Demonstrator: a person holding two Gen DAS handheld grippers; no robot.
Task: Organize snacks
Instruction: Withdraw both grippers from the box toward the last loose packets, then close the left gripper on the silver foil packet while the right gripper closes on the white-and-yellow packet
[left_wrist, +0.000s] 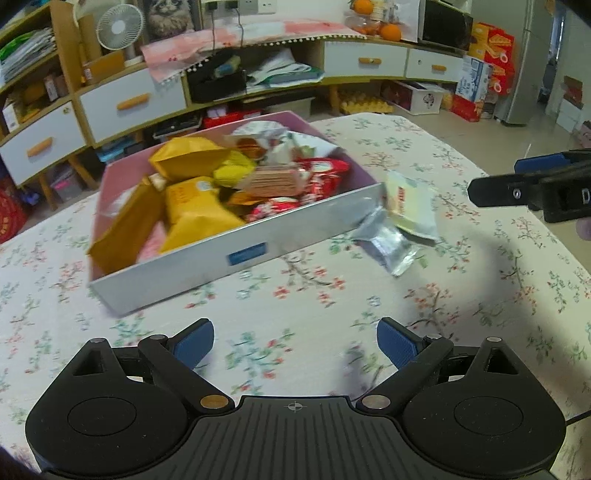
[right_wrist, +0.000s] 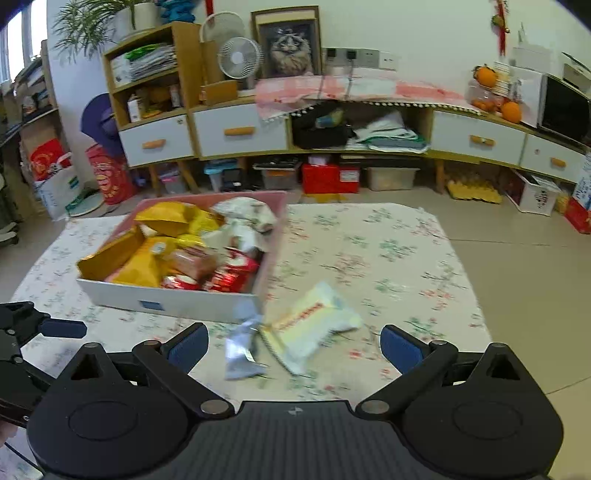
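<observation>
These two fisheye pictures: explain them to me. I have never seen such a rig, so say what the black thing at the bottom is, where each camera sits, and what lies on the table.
No robot here: a person holds a two-finger tool in each hand, with a camera on each looking along its fingers. One picture is from the left gripper, the other from the right gripper. Both stand open and hold nothing. On the flowered tablecloth sits a box full of yellow and red snack packets. Beside its corner, outside it, lie a silver packet and a pale yellow packet, just ahead of the right gripper. The right gripper also shows at the left view's right edge.
</observation>
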